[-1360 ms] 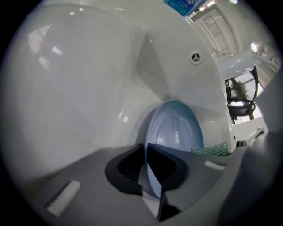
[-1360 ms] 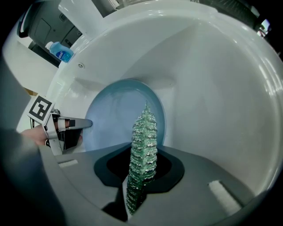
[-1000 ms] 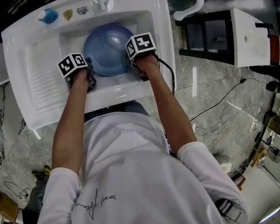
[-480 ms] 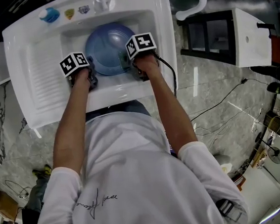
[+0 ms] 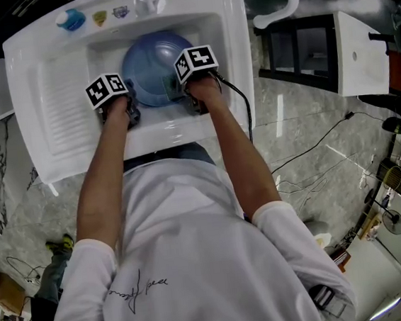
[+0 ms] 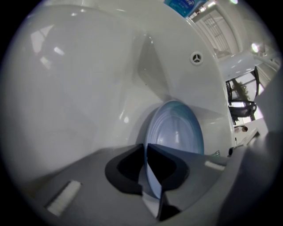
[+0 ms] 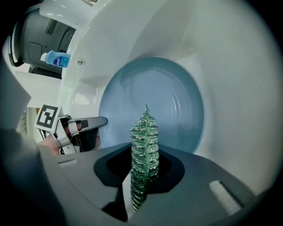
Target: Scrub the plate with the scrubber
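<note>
— How far along is the wash?
— Mid-scrub, I'd judge. The blue plate [image 7: 172, 97] stands on edge in the sink [image 5: 236, 60], and the left claw [image 6: 145, 150] is clenched on its rim. No suds or dirt show, so I can't say how much is left.
— And the scrubber?
— The right claw [image 7: 143, 161] is grasping the green scrubber [image 7: 143, 132]. Its tip points at the plate's face, close in front. Whether it touches is unclear.

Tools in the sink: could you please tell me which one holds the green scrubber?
The right tool, shut on the green scrubber; the left tool instead clamps the blue plate by its rim.
</note>
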